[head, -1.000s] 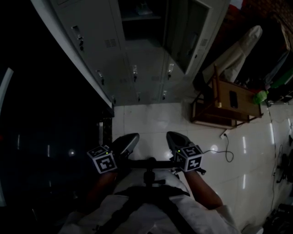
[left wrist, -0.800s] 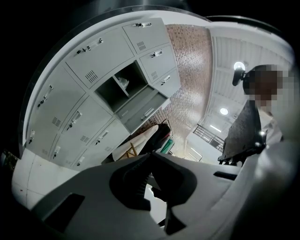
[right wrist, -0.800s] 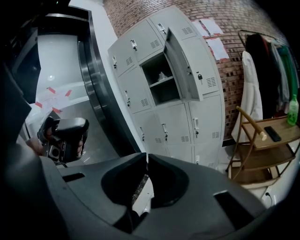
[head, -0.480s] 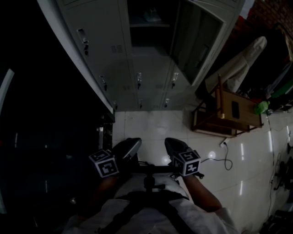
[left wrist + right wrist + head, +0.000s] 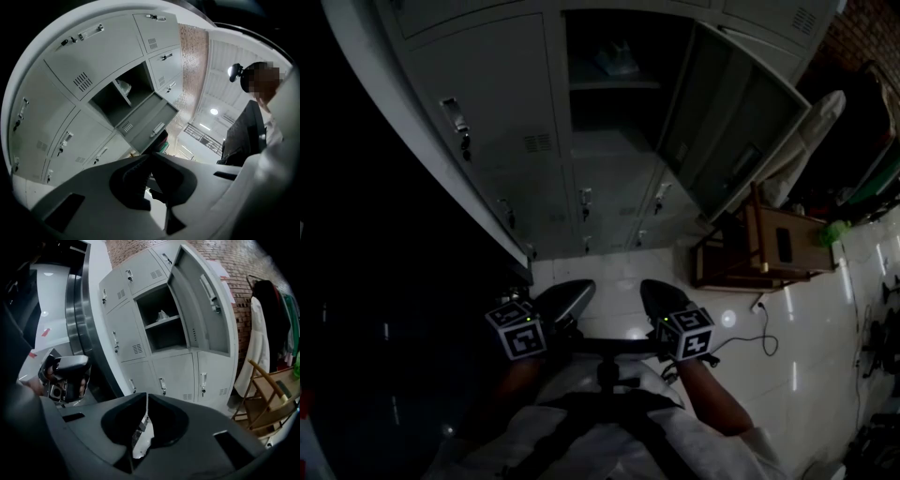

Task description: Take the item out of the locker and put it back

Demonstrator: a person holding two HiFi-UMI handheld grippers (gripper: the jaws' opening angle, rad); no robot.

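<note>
The grey locker (image 5: 614, 103) stands open, its door (image 5: 736, 141) swung out to the right. A small pale item (image 5: 617, 58) lies on its upper shelf, also seen in the left gripper view (image 5: 124, 87) and the right gripper view (image 5: 161, 315). My left gripper (image 5: 577, 286) and right gripper (image 5: 650, 285) are side by side low over the white floor, well short of the locker. The left gripper (image 5: 150, 155) has its jaw tips together and holds nothing. In its own view the right gripper (image 5: 147, 394) is shut too, with only a pale patch showing below its tips.
A wooden chair (image 5: 773, 239) stands right of the open door, with a pale coat (image 5: 811, 127) hanging behind it. A cable (image 5: 759, 323) lies on the tiles. A dark curved wall (image 5: 403, 281) fills the left. The closed lower lockers (image 5: 609, 206) carry keys.
Both grippers have been carried forward towards the lockers, which now look larger and fill more of the head view. Their jaws have stayed shut.
</note>
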